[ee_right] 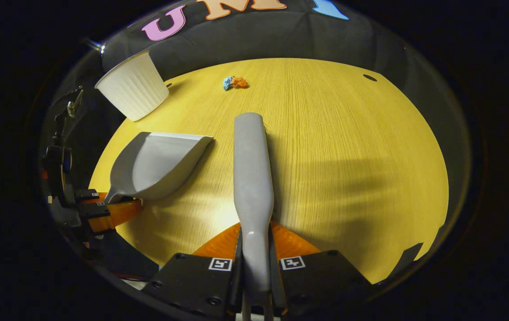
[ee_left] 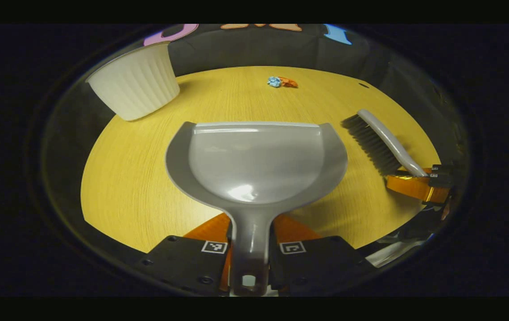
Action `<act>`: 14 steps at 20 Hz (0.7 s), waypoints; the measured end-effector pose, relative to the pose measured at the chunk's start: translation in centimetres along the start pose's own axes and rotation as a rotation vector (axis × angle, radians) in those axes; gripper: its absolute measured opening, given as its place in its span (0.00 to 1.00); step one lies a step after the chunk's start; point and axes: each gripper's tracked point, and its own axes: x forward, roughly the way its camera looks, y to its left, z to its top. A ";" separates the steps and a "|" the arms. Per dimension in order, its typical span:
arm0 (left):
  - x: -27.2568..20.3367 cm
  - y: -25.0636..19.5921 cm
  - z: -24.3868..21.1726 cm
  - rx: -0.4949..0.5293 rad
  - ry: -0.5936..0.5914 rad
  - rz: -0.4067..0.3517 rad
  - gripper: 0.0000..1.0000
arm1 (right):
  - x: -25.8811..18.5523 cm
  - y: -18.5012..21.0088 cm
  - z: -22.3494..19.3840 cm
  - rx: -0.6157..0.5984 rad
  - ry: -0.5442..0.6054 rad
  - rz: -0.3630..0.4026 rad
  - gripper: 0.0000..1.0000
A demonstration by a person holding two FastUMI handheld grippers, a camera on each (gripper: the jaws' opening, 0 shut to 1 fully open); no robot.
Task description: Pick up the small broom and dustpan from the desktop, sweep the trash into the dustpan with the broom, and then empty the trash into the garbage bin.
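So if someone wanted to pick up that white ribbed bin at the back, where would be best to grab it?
By the rim, from above. The white bin stands upright with its mouth open at the top, so one finger could probably go inside and one outside the thin wall. Its ribbed sides flare wide, likely too broad for a tool to span. It stands apart from the dustpan.

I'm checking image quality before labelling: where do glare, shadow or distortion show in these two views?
Left gripper view: a bright glare spot sits in the grey plastic dustpan, and fisheye distortion bends the yellow wooden tabletop's edge into a curve. Right gripper view: the grey broom handle casts broad soft shadows across the tabletop to its right, and the small blue and orange crumpled trash stays sharp.
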 end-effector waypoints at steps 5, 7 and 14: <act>-0.7 0.2 0.4 -0.029 -0.025 -0.043 0.27 | -1.0 0.9 1.5 -0.009 -0.068 0.074 0.23; -2.0 0.9 1.0 -0.058 -0.054 -0.057 0.27 | -2.5 1.7 3.2 0.002 -0.135 0.102 0.22; -4.7 5.7 7.1 0.152 -0.084 -0.086 0.27 | -5.3 0.2 12.8 -0.086 -0.261 0.074 0.22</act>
